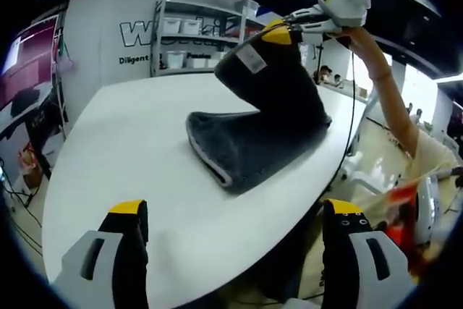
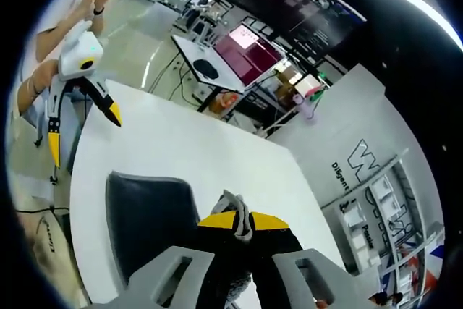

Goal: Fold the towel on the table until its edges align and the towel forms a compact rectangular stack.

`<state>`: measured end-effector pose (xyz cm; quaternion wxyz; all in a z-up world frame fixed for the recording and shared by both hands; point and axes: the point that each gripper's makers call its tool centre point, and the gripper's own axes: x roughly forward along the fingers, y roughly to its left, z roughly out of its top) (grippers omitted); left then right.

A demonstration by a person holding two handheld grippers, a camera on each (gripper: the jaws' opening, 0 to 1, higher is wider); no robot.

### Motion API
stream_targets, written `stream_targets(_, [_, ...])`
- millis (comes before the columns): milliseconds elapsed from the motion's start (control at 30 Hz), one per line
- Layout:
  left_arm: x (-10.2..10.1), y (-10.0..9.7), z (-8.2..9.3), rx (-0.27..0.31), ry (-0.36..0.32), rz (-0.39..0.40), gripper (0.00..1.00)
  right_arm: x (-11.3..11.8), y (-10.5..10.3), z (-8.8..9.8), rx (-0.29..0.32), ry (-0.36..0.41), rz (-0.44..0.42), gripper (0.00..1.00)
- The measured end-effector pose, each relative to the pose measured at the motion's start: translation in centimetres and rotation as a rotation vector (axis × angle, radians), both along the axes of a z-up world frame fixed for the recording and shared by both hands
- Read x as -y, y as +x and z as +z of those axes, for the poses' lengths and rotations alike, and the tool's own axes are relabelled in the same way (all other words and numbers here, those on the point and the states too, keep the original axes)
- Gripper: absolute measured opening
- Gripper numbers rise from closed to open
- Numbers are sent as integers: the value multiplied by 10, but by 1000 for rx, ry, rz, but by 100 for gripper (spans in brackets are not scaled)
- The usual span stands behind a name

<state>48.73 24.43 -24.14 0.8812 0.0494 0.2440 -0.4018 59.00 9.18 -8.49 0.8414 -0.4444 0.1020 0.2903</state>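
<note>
On the round white desk [image 1: 145, 150] lies the dark grey terry-cloth towel [image 1: 246, 150], with one portion flat on the surface and the other portion raised off it. I read the right hand-held gripper [image 2: 235, 223] as closed on a light-trimmed corner of the towel: its yellow-tipped jaws meet on the fabric in the right gripper view. From the left gripper view, that same hand-held gripper [image 1: 288, 28] holds the corner high above the far side of the desk, and the white label [image 1: 253, 59] on the towel faces my camera.

The left hand-held gripper [image 1: 239, 226] stands wide open and holds nothing. Its jaws rise over the near edge of the desk, well apart from the towel. In the right gripper view it [image 2: 83, 121] hangs beyond the far rim of the desk, jaws spread.

I judge the step in hand to be a fold: one end is lifted so that it can be carried over the flat portion. The rounded fold line [image 1: 210, 161] nearest the left hand-held gripper already rests on the desk.

The next move calls for me to carry the lifted corner across and down onto the matching lower edge, keeping the cloth taut. I expect the free hand-held gripper to be needed at the second corner, or the upper layer may land skewed.
</note>
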Motion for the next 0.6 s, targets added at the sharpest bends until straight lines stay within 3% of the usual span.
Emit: stream_targets(600, [-3, -3, -4, -5, -8, 5, 99, -19, -2, 0, 5, -11, 25, 2])
